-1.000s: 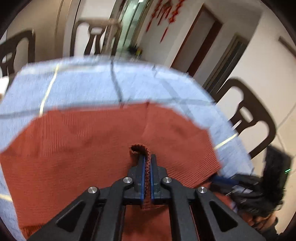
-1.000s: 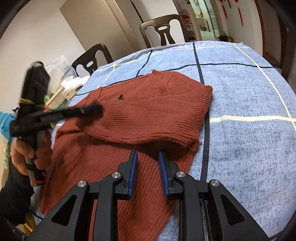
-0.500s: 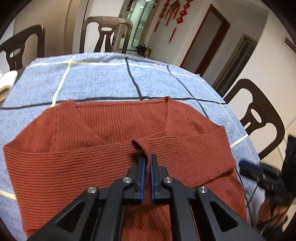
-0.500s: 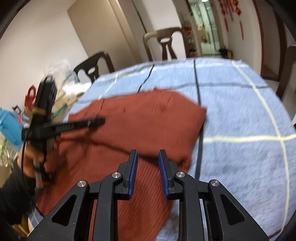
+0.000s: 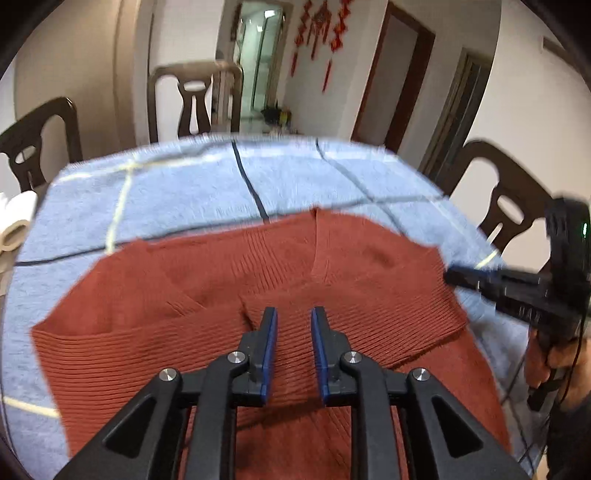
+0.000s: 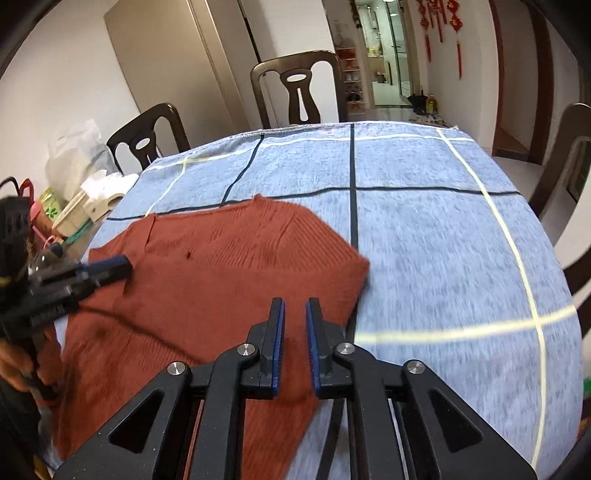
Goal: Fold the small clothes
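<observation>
The rust sweater [image 5: 258, 325] is spread on the bench [image 6: 424, 229], sleeves folded across. Both sets of jaws are parted and empty, so the hem is probably best pinched evenly next.

Ahead of the claw, a blue tablecloth [image 6: 424, 229] with dark and pale grid lines is covering the table. Beyond its far edge a dark wooden chair [image 6: 299, 94] is standing, with a second chair [image 6: 146, 138] off to the claw's left and another chair [image 5: 506, 206] to the right. Straight ahead, light is coming through a glass doorway [image 6: 384, 55]. Red ornaments [image 5: 321, 33] are hanging on the white wall beside a brown door frame [image 5: 395, 77].
</observation>
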A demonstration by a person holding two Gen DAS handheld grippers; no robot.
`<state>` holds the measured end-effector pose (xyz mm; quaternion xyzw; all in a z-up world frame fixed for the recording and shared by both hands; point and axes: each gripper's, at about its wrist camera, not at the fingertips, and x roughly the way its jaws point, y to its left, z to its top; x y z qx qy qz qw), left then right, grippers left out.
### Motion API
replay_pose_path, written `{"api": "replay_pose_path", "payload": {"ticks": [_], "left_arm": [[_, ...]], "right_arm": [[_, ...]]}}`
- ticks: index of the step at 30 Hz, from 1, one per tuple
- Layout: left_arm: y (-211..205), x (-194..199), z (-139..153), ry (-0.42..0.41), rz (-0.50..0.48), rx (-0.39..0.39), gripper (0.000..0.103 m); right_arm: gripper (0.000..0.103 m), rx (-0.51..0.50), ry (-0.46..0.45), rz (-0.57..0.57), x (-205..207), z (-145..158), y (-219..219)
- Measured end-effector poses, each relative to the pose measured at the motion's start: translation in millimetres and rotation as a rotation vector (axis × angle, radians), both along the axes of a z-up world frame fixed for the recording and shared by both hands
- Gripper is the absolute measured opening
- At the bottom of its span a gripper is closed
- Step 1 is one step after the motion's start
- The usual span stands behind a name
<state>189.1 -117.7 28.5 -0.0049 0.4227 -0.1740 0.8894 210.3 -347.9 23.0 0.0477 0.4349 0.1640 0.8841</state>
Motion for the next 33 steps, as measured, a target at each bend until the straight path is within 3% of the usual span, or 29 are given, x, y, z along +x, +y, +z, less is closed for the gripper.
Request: {"api": "replay_pose_path", "payload": {"ticks": [2,9,14,21,27,33], "left_arm": [[-3.1,2.2,-15.4,0.030,-0.002,0.039,0.021],[15.0,-21.4,-0.6,-0.028,0.032,0.068,0.022],[20.0,-24.0,-13.8,-0.013,0.062,0.116,0.028],[23.8,-31.5,-4.5,-0.042,0.090,0.151,0.029],[55.1,-29.8,0.1,-0.072,0.206,0.213,0.029],[94.1,-33.9,-15.5,-0.018,0.303,0.257,0.030]], "right_arm": [[0.012,-0.011,0.041,-0.011,7.4,-11.2,-2.6],[0.015,-0.016,-0.023,0.036,-18.3,4.0,1.8],[0.018,-0.078,-0.001,0.119,-27.8,-10.8,22.6],[0.020,-0.112,-0.047,0.114,-25.6,0.3,22.2],[0.023,-0.097,-0.021,0.050,-0.6,-7.3,13.6],[0.023,-0.120,-0.026,0.059,-6.0,-5.2,15.2]]}}
